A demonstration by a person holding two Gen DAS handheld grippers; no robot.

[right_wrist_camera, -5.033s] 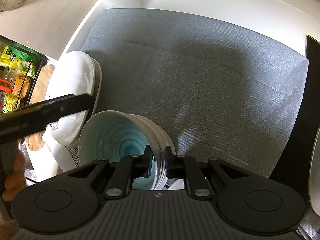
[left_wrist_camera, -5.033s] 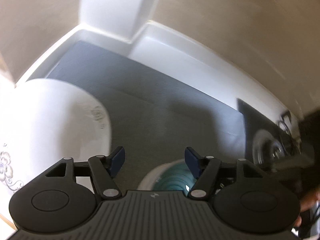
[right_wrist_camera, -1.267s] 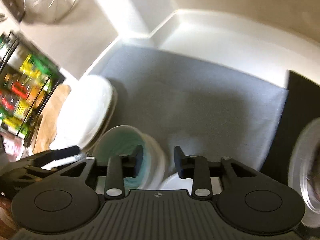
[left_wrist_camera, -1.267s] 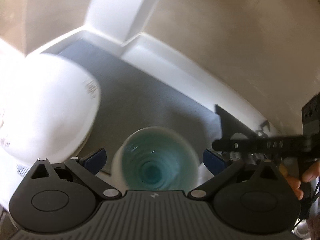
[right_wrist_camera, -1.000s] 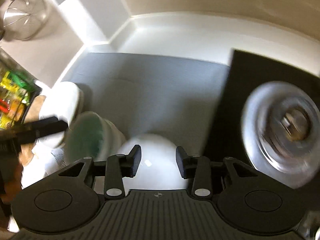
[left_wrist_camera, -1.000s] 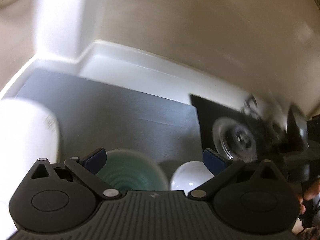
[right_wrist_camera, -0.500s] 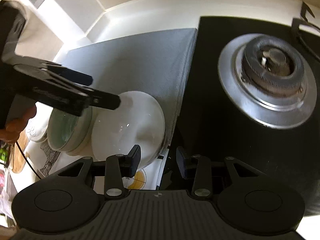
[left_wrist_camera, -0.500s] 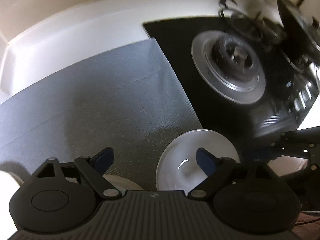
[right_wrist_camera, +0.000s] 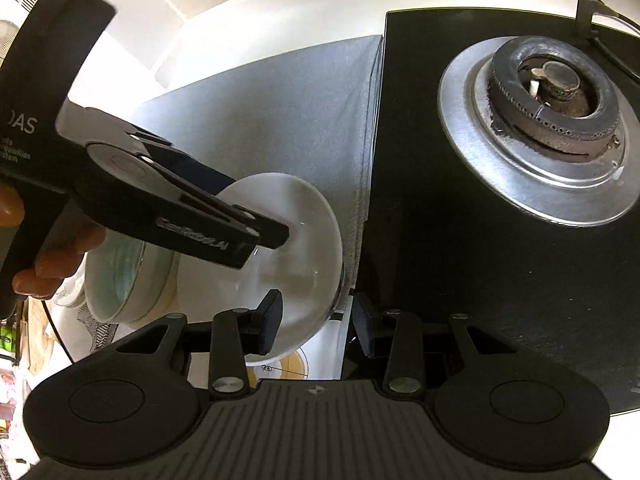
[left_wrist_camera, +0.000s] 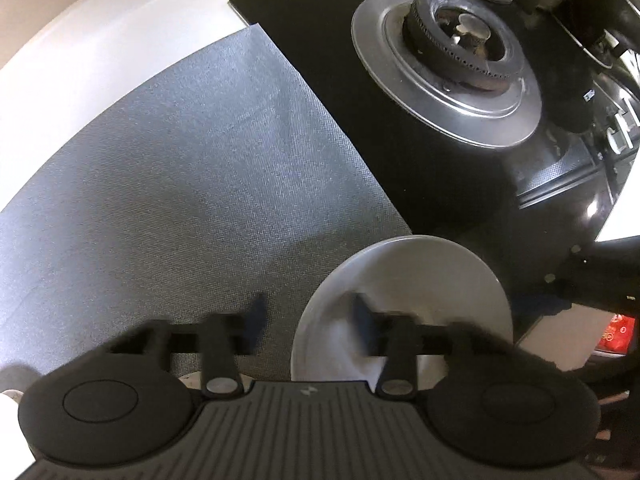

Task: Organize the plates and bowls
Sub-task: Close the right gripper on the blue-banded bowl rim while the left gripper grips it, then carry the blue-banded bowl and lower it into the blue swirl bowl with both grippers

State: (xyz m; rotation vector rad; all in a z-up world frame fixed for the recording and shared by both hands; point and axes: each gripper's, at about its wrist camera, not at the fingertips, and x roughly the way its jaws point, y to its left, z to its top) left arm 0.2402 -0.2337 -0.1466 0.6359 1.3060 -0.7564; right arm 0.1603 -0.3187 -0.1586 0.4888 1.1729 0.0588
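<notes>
Left gripper (left_wrist_camera: 308, 322): jaws closing over the left rim of the white bowl (left_wrist_camera: 404, 292), one finger inside and one outside; pads not yet pressing it. Right gripper (right_wrist_camera: 318, 322): jaws part-open, straddling the bowl's right rim without contact. The white bowl sits on the grey mat (left_wrist_camera: 180, 184) at its edge beside the black stove (right_wrist_camera: 460, 220). The teal-lined bowl (right_wrist_camera: 128, 276) stands just left of it on the counter (left_wrist_camera: 100, 36).

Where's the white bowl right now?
In the right wrist view the white bowl sits lower centre on the grey mat, beside the teal bowl on its left, with the black cooktop to its right.
</notes>
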